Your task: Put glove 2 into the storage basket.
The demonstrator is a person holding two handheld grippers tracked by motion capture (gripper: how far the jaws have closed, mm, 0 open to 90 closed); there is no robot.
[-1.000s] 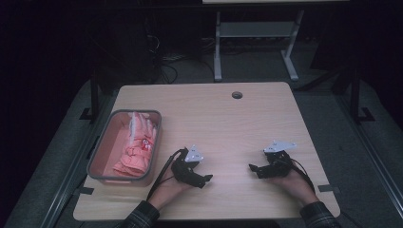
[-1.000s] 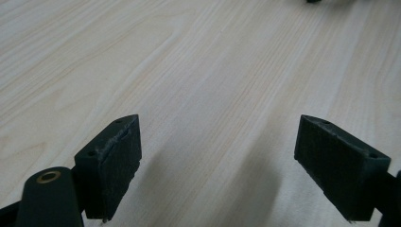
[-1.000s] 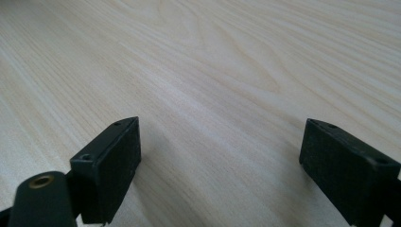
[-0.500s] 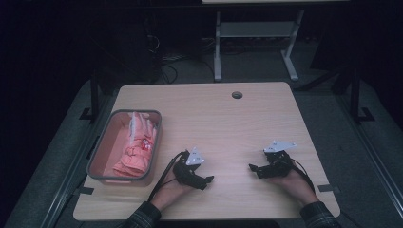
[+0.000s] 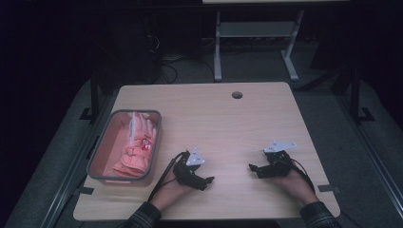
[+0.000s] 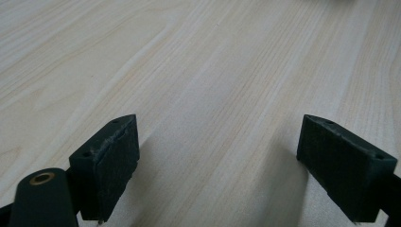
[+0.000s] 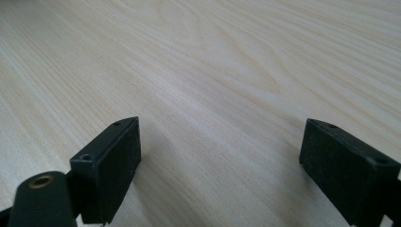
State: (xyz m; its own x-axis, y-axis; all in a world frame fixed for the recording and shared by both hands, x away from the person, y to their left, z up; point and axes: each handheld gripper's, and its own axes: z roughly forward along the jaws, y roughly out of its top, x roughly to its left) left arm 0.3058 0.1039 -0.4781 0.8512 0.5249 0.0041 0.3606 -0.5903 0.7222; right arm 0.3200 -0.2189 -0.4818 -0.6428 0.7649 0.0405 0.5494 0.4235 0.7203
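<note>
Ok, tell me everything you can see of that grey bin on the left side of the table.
The grey bin is a shallow rectangular tub with rounded corners, plastic by the look of it, its inside tinted pink. It stands flat near the left edge of the wooden table, long side running away from the person. Inside lies crumpled pink-orange cloth with a pale strip and a small red mark. The left gripper rests on the table beside the bin, apart from it, jaws open.
</note>
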